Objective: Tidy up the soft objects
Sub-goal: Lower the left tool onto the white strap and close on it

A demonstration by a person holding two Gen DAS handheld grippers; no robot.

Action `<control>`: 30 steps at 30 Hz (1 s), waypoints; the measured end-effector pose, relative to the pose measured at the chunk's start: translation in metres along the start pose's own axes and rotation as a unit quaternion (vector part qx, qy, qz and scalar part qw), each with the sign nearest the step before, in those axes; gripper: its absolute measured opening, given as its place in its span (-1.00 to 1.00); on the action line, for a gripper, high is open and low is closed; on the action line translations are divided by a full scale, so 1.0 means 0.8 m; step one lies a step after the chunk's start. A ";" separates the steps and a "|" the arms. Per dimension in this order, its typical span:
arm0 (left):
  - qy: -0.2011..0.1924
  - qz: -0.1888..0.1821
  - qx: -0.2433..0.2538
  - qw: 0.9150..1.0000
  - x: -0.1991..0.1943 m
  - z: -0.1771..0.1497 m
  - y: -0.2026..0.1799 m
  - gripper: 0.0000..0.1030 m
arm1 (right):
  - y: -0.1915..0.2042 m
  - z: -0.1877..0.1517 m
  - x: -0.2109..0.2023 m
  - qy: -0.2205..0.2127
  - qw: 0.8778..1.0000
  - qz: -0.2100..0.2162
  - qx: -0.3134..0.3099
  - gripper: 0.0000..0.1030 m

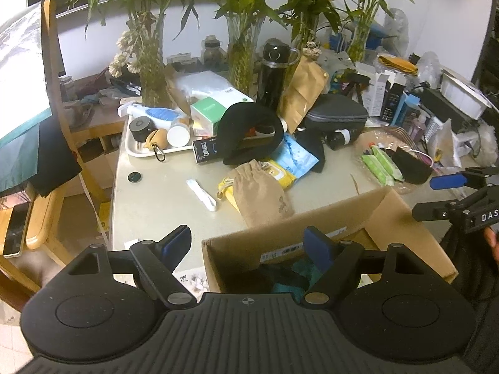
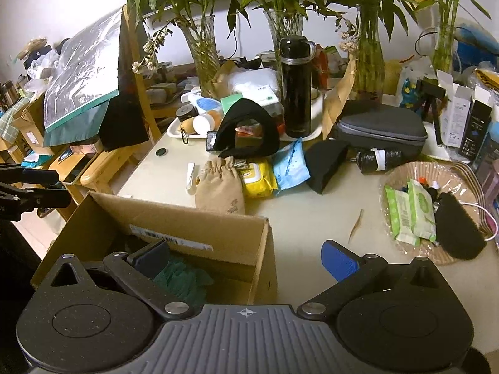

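Note:
An open cardboard box (image 1: pixel 402 218) (image 2: pixel 174 218) stands at the table's near edge with teal cloth (image 2: pixel 181 280) and dark cloth inside. My left gripper (image 1: pixel 248 244) is open and empty over the box's left rim. My right gripper (image 2: pixel 246 261) is open and empty, straddling the box's right wall; it also shows at the right of the left wrist view (image 1: pixel 436 196). Beyond the box lie a tan drawstring pouch (image 1: pixel 262 193) (image 2: pixel 220 185), a black neck pillow (image 1: pixel 249 131) (image 2: pixel 246 134) and a folded black cloth (image 2: pixel 324 162).
Yellow (image 2: pixel 259 177) and blue (image 2: pixel 290 165) wipe packs lie by the pouch. A black flask (image 2: pixel 294 87), grey case (image 2: pixel 380 127), white tray (image 1: pixel 137 149), glass vases with bamboo and a wicker dish (image 2: pixel 402 249) of green packs crowd the table. A wooden chair (image 1: pixel 56 93) stands left.

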State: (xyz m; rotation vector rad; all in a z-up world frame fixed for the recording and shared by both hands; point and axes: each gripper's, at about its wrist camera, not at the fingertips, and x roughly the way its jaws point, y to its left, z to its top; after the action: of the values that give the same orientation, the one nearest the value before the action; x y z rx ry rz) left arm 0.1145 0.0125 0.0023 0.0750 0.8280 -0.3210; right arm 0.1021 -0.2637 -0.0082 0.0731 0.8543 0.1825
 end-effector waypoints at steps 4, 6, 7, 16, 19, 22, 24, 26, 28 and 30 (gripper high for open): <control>-0.001 -0.005 0.002 1.000 0.010 0.008 0.002 0.53 | -0.008 0.009 0.008 -0.006 1.000 -0.003 0.007 1.00; -0.003 -0.011 0.003 1.000 0.014 0.012 0.003 0.53 | -0.012 0.013 0.014 -0.006 1.000 -0.002 0.012 1.00; -0.004 -0.014 0.002 1.000 0.017 0.013 0.004 0.53 | -0.013 0.015 0.017 -0.006 1.000 -0.001 0.014 1.00; 0.003 -0.026 0.012 1.000 0.046 0.035 0.010 0.53 | -0.017 0.034 0.044 -0.018 1.000 0.017 -0.002 1.00; 0.012 -0.032 0.014 0.999 0.057 0.043 0.014 0.53 | -0.022 0.041 0.056 -0.020 1.000 0.021 -0.003 1.00; 0.018 -0.033 0.015 0.999 0.068 0.053 0.021 0.53 | -0.027 0.048 0.069 -0.017 1.000 0.023 -0.005 1.00; 0.019 -0.031 0.015 0.999 0.076 0.059 0.027 0.53 | -0.029 0.053 0.076 -0.016 1.000 0.020 -0.012 1.00; 0.024 -0.028 0.008 0.999 0.086 0.067 0.035 0.53 | -0.032 0.058 0.082 -0.016 1.000 0.019 -0.019 1.00; 0.029 -0.031 0.003 0.999 0.096 0.074 0.044 0.53 | -0.035 0.065 0.089 -0.017 0.999 0.020 -0.021 1.00; 0.035 -0.034 -0.002 0.999 0.110 0.082 0.054 0.53 | -0.038 0.070 0.097 -0.020 0.999 0.022 -0.022 1.00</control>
State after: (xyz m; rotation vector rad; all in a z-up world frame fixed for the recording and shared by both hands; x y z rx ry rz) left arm 0.2298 0.0191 -0.0207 0.0552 0.9016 -0.3822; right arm 0.1983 -0.2786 -0.0331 0.0543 0.8093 0.2408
